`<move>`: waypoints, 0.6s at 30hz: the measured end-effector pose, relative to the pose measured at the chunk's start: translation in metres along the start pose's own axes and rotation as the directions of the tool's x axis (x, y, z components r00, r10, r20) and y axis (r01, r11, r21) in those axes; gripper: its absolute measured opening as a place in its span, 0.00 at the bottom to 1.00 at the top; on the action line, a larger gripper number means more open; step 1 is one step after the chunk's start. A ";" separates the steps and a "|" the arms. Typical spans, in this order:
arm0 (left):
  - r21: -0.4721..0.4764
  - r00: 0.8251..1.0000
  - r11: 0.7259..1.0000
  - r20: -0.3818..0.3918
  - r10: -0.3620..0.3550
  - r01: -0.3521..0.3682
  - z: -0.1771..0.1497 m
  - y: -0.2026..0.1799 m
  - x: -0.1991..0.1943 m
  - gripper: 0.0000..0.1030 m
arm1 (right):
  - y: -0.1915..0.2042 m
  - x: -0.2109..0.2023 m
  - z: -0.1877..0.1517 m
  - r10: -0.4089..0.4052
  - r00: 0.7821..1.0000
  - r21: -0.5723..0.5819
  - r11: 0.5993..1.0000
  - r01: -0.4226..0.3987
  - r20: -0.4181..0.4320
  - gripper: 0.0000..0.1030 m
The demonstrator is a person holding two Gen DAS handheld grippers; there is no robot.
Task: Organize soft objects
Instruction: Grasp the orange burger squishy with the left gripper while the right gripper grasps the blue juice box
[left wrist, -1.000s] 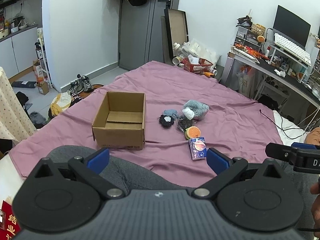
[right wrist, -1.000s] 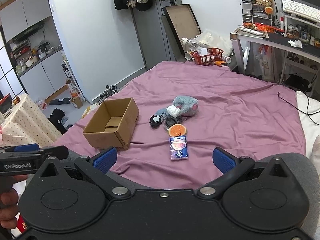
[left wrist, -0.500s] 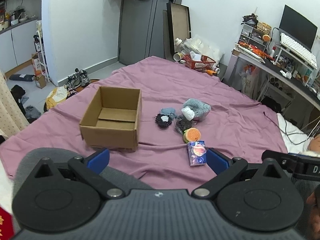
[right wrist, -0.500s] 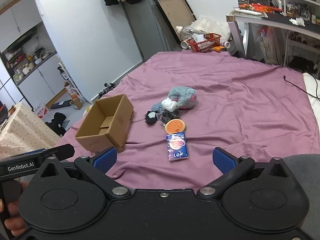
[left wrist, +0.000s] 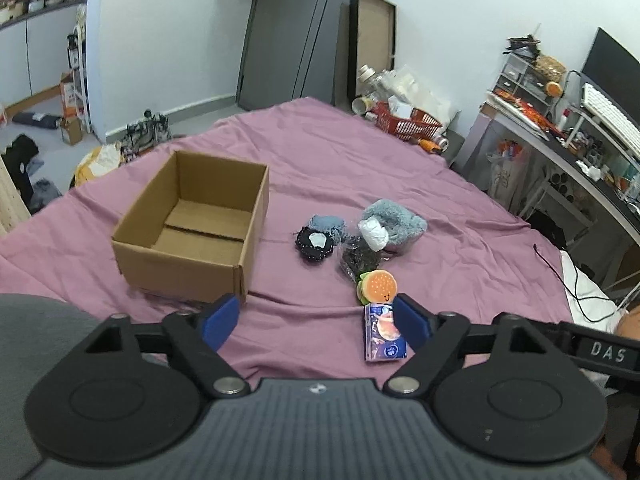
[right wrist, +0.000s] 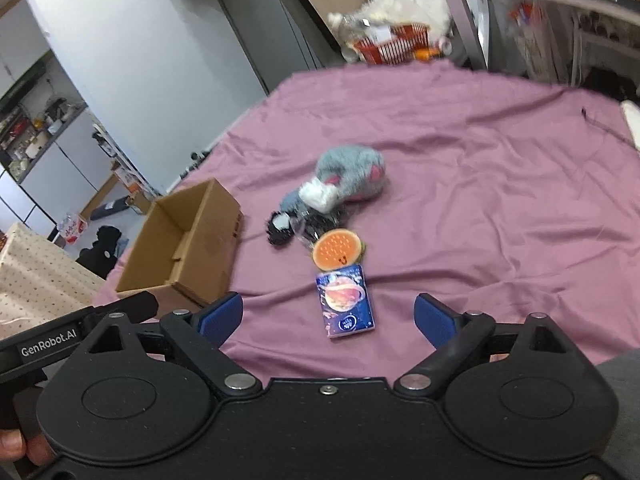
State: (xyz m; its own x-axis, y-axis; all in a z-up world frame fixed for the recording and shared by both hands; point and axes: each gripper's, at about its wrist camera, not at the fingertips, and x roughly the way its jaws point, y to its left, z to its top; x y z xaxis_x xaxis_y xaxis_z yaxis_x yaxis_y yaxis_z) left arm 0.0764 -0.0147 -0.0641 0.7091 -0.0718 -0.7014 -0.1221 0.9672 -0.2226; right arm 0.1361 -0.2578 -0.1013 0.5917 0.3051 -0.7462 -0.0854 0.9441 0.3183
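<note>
An open, empty cardboard box [left wrist: 192, 232] [right wrist: 188, 248] sits on the purple bedsheet [left wrist: 360, 160] [right wrist: 480, 200]. To its right lies a cluster of soft things: a grey plush [left wrist: 394, 224] [right wrist: 352, 174], a black round item with a white centre [left wrist: 315, 243] [right wrist: 280, 226], a dark crinkly bag [left wrist: 356, 258], an orange burger toy [left wrist: 378, 286] [right wrist: 338, 254] and a blue tissue pack [left wrist: 384, 334] [right wrist: 346, 306]. My left gripper [left wrist: 316, 322] is open and empty, above the sheet between box and tissue pack. My right gripper [right wrist: 328, 318] is open and empty, just short of the tissue pack.
A red basket [left wrist: 408, 122] and clutter stand at the bed's far end. A desk [left wrist: 568, 148] with a keyboard and monitor runs along the right. Shoes and bags lie on the floor at left [left wrist: 120, 152]. The other gripper's handle [right wrist: 76, 332] shows at left.
Both grippers have moved forward and down toward the cluster; the box and soft things look larger and nearer. The right view has tilted and blurred. Jaws stay open.
</note>
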 end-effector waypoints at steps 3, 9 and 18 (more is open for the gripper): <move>-0.020 0.999 1.000 -0.046 0.005 -0.006 0.002 0.000 0.023 0.73 | -0.004 0.017 0.003 0.006 0.999 0.046 0.999 -0.004 -0.042 0.88; -0.031 0.993 0.999 -0.116 0.008 -0.012 0.006 -0.006 0.067 0.73 | -0.016 0.040 0.011 -0.022 0.996 0.112 0.993 0.032 -0.092 0.87; -0.072 0.983 0.997 -0.181 -0.015 0.002 0.016 -0.014 0.116 0.73 | -0.027 0.083 0.012 0.017 0.988 0.199 0.980 0.014 -0.153 0.85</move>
State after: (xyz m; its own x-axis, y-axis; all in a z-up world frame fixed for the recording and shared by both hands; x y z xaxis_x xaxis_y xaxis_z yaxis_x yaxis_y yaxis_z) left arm 0.1719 -0.0330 -0.1316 0.5731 -0.1295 -0.8092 -0.1700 0.9472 -0.2720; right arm 0.1969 -0.2592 -0.1649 0.4608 0.3363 -0.8213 0.0840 0.9047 0.4176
